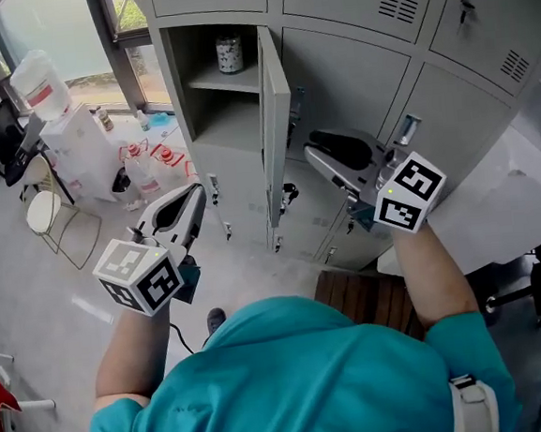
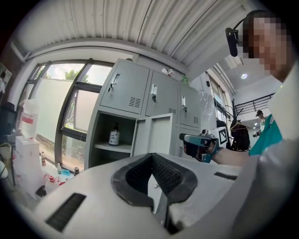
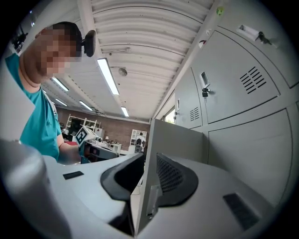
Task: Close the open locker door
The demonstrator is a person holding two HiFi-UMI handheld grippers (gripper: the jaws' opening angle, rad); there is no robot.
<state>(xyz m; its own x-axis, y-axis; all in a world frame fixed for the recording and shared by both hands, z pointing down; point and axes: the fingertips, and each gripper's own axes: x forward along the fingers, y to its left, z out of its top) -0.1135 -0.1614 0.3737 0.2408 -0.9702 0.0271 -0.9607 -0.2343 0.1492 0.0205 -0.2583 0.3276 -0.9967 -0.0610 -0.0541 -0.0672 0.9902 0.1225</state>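
The grey locker (image 1: 220, 121) has one door (image 1: 278, 116) swung out, seen almost edge-on in the head view. A small bottle (image 1: 229, 52) stands on its upper shelf. My right gripper (image 1: 312, 152) is level at the door's outer face; in the right gripper view the door's free edge (image 3: 152, 140) stands between the jaws, which are open around it (image 3: 147, 186). My left gripper (image 1: 196, 192) hangs lower left of the locker, clear of it, shut and empty (image 2: 157, 186). The left gripper view shows the open compartment, the door (image 2: 156, 135) and the right gripper (image 2: 201, 144).
A water dispenser (image 1: 48, 98) and a round stool (image 1: 45, 216) stand at the left by the window. Several small bottles (image 1: 144, 170) sit on the floor beside the locker. Closed locker doors (image 1: 449, 101) fill the right. A wooden bench (image 1: 362, 296) is near my feet.
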